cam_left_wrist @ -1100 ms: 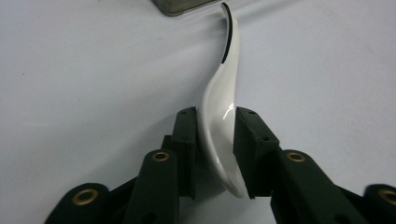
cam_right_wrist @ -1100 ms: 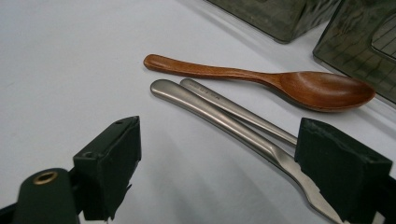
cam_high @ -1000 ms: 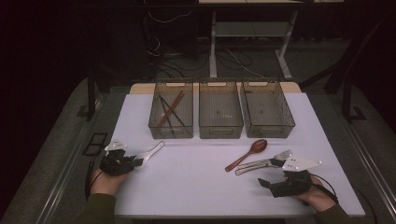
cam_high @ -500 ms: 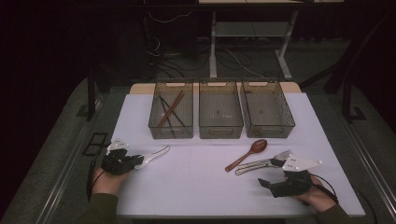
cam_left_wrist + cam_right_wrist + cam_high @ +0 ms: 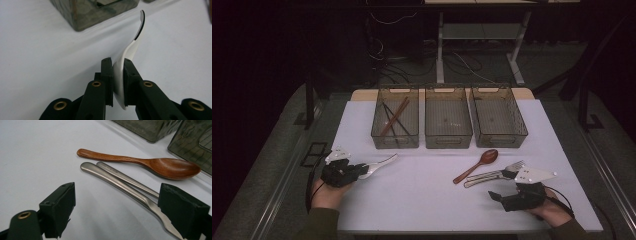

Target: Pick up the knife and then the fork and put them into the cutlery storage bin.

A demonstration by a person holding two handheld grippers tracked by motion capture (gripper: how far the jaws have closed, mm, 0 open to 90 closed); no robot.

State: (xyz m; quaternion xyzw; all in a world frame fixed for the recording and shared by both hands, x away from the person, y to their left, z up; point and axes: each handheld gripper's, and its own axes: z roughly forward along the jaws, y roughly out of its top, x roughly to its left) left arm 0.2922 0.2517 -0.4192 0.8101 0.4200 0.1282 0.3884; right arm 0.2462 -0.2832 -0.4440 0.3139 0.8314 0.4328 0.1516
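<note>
**White spoon in hand, left bin just ahead**

Nearest, the left gripper (image 5: 362, 170) has its fingers (image 5: 107, 75) clamped on the bowl end of a white spoon (image 5: 130, 50) — held on edge, long axis running straight out from the fingers, handle tip forward and toward the desk's middle. The spoon sits over the desk's (image 5: 422, 200) near-left part, low above the surface or perhaps touching it; I cannot tell which. At the near right, the right gripper (image 5: 499, 197) hovers with fingers (image 5: 60, 205) spread wide, a metal fork and a second steel handle (image 5: 117, 180) lying between them, a wooden spoon (image 5: 150, 165) just beyond. Bare desk lies between the two hands. Farther off stand three bins in a row; the left bin (image 5: 395, 141), holding chopsticks (image 5: 393, 117), is nearest the white spoon — likely the left hand must lift over its near wall.
</note>
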